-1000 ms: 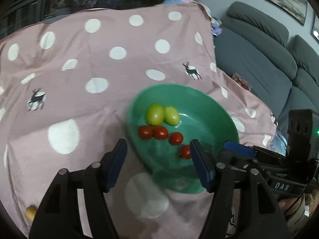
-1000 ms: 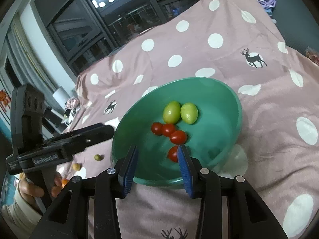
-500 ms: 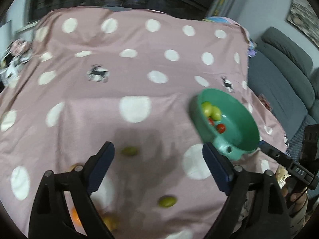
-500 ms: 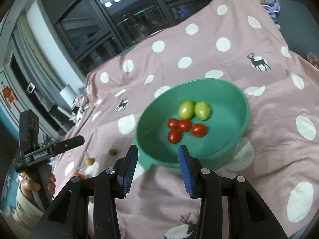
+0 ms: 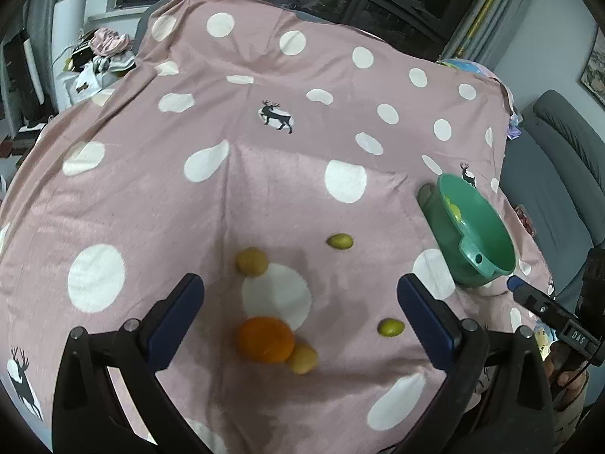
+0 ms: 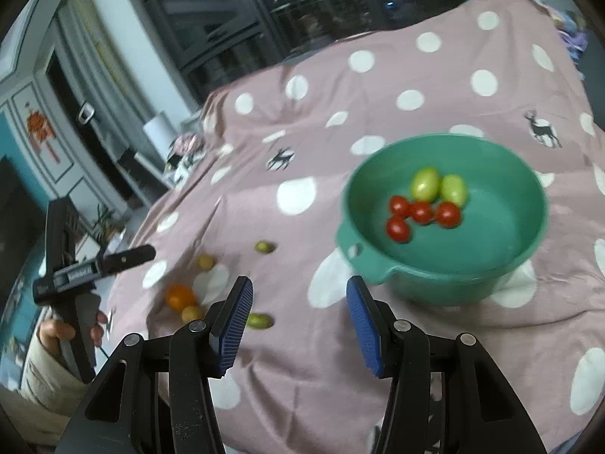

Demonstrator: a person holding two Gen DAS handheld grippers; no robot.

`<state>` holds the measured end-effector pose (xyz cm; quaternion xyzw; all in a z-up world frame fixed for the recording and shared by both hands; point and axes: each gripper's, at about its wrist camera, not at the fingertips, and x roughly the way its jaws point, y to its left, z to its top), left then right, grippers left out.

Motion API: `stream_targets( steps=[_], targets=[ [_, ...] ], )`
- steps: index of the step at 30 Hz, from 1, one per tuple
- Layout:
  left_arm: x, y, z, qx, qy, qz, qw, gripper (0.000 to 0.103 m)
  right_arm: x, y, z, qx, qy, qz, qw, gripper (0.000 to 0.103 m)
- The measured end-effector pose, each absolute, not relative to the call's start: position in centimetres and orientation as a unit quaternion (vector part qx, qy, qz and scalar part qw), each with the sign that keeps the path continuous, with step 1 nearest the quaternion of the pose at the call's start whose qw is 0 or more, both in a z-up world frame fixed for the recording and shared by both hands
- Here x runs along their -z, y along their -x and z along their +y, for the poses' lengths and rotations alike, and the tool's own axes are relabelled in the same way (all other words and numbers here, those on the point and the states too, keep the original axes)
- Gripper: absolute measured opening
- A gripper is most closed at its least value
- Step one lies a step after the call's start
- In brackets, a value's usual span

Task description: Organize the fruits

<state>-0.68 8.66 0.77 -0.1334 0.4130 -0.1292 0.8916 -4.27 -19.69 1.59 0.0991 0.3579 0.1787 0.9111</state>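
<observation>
A green bowl (image 6: pixel 529 249) holds several red cherry tomatoes (image 6: pixel 421 212) and two green ones (image 6: pixel 426 184); it shows at the right of the left wrist view (image 5: pixel 487 242). An orange (image 5: pixel 266 339), two yellow fruits (image 5: pixel 252 261) (image 5: pixel 302 358) and two green olive-like fruits (image 5: pixel 340 241) (image 5: pixel 391 327) lie loose on the pink dotted cloth. My left gripper (image 5: pixel 298 314) is open and empty, above the orange. My right gripper (image 6: pixel 298 321) is open and empty, left of the bowl, near a green fruit (image 6: pixel 259 321).
The pink cloth (image 5: pixel 264 174) covers the whole table and hangs over its edges. A grey sofa (image 5: pixel 559 174) stands to the right. Clutter and a white roll (image 6: pixel 159 128) sit beyond the far left edge. Dark windows are behind.
My left gripper swung left away from the bowl and opened wider, now over the loose fruits. My right gripper pulled back and left from the bowl and opened wider.
</observation>
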Motion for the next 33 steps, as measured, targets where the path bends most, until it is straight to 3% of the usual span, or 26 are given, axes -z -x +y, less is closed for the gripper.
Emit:
stream_targets(
  steps=[21,33],
  targets=[
    [1.2,1.5,8.9,0.181,0.145,0.421,0.877,0.102,4.4,0.2,-10.7,-0.246,0.033,0.46,0.853,0.052],
    [1.8,0.7,9.1,0.189,0.151,0.425,0.872,0.102,6.3,-1.8,-8.7,-0.253,0.096,0.484,0.832,0.031]
  ],
)
